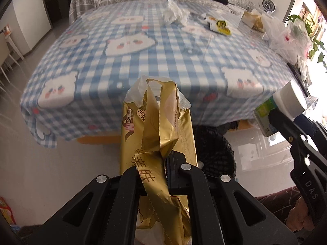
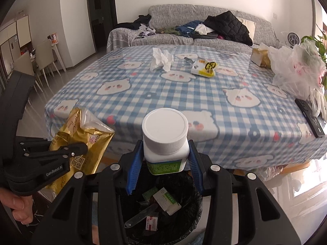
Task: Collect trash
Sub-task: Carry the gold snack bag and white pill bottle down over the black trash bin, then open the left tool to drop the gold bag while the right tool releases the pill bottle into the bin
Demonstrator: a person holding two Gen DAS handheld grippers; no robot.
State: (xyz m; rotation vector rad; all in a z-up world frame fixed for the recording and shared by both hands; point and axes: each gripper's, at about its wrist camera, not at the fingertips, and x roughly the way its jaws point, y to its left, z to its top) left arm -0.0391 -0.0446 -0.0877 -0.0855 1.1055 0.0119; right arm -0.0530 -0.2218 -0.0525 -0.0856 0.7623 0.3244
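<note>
While the table (image 2: pixel 204 106) under its blue checked cloth fills the room before a grey sofa (image 2: pixel 204 10), the black-lined bin (image 2: pixel 196 210) stands at its near edge. Above it, the right gripper (image 2: pixel 164 161) is part-open, its 2 blue pads clamping a white-capped bottle (image 2: pixel 165 140). The left gripper (image 1: pixel 166 165), fully closed, pinches a gold tissue wrapper (image 1: pixel 159 140) beside it.
</note>
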